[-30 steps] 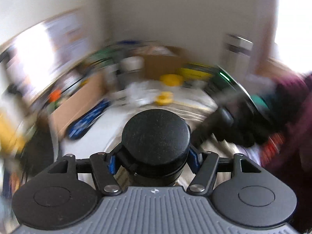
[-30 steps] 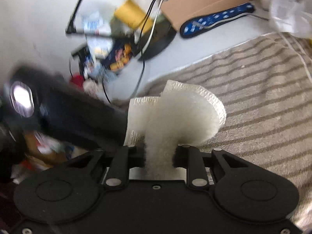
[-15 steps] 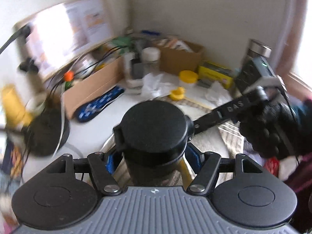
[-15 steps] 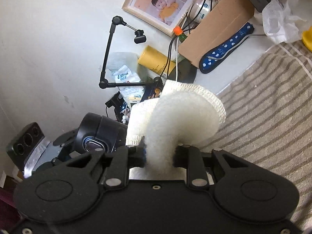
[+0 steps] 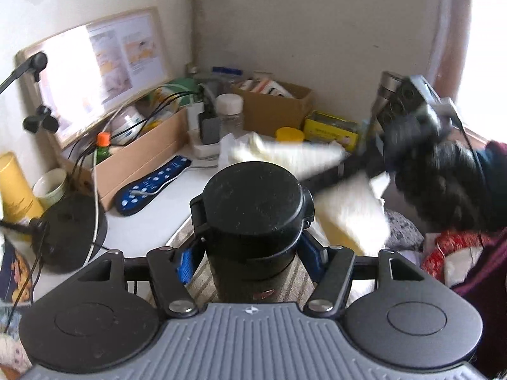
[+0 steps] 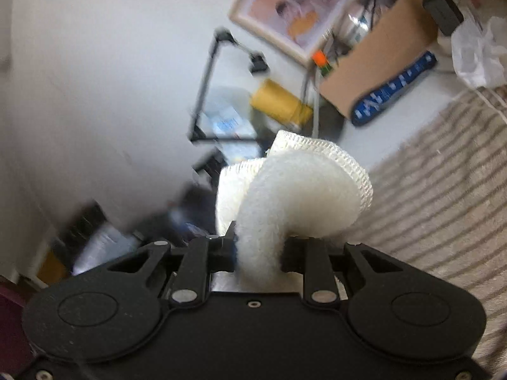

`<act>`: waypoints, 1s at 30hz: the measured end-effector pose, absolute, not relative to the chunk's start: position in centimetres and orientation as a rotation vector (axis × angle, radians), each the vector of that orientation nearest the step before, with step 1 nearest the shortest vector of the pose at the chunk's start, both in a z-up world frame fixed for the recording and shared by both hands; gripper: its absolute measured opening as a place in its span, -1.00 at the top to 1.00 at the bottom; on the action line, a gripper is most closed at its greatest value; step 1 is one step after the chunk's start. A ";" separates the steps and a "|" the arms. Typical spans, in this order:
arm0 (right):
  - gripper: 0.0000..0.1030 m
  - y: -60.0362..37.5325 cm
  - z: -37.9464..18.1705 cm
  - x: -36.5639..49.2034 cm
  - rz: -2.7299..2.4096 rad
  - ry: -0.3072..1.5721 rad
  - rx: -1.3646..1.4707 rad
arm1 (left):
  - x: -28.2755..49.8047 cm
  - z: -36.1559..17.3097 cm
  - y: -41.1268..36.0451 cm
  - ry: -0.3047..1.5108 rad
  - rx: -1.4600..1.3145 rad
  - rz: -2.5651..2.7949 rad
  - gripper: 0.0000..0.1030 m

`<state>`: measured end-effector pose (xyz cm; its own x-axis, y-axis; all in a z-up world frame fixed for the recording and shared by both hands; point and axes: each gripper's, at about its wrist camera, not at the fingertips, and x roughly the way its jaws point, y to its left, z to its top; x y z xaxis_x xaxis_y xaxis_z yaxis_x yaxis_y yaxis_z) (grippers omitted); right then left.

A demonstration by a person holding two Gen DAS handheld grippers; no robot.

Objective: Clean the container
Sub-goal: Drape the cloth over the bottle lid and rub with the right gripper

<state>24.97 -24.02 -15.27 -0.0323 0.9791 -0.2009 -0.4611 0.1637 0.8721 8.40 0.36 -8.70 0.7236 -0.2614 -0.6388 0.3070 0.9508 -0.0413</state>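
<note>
A black flask-like container with a round black lid (image 5: 253, 202) stands upright between the blue pads (image 5: 184, 266) of my left gripper (image 5: 248, 259). The jaws are closing, and the pads press on its sides. My right gripper (image 6: 258, 253) is shut on a folded white cloth (image 6: 301, 190) that curls up out of its jaws. In the left wrist view the cloth (image 5: 348, 218) is a pale blur just right of and behind the lid. A black-gloved hand (image 5: 443, 183) carries it there. I cannot tell whether cloth and lid touch.
A striped mat (image 6: 443, 190) covers the near desk. Behind it lie a blue dotted pad (image 5: 152, 183), an open cardboard box (image 5: 142, 155), a clear jar (image 5: 229, 110), a yellow tin (image 5: 331, 128) and cables. At the left are a black lamp base (image 5: 68, 231) and a yellow tube (image 5: 16, 186).
The right gripper with the cloth has risen and come in close beside the container's lid. The left view has tilted and steadied, with the container still between its pads.
</note>
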 end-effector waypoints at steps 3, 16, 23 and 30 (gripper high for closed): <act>0.58 -24.7 -13.9 25.0 1.353 0.949 0.773 | 8.3 -8.8 0.3 0.686 0.078 -0.336 -0.23; 0.59 -22.9 -14.3 24.3 1.348 0.998 0.824 | 7.6 -9.3 0.7 0.650 0.088 -0.369 -0.23; 0.58 -21.9 -15.8 24.5 1.287 1.065 0.726 | 7.2 -9.4 1.1 0.645 0.073 -0.342 -0.23; 0.58 -20.5 -18.1 24.0 1.234 1.131 0.565 | 6.9 -9.2 1.9 0.659 0.029 -0.304 -0.24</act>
